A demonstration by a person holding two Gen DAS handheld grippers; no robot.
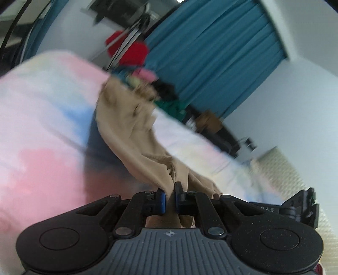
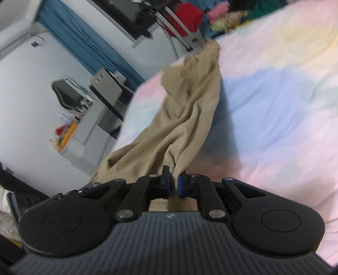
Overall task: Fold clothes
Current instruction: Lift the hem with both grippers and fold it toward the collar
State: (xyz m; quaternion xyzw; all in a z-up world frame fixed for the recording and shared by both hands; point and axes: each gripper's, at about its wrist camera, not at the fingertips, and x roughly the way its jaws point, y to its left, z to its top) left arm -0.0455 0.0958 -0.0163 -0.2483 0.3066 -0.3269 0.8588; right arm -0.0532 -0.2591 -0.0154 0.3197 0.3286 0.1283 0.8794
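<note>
You have the garment (image 1: 135, 131) pinched at its near edge between the closed jaws of your left gripper (image 1: 170, 200), and your right gripper (image 2: 173, 186) clamps another part of that edge. From both grips the cloth runs forward and away, its far end resting on the bedspread (image 1: 42, 118). Beyond that far end, a heap of clothes (image 2: 224, 14) lies at the bed's far side. A curtain (image 1: 211, 59) hangs behind the heap.
</note>
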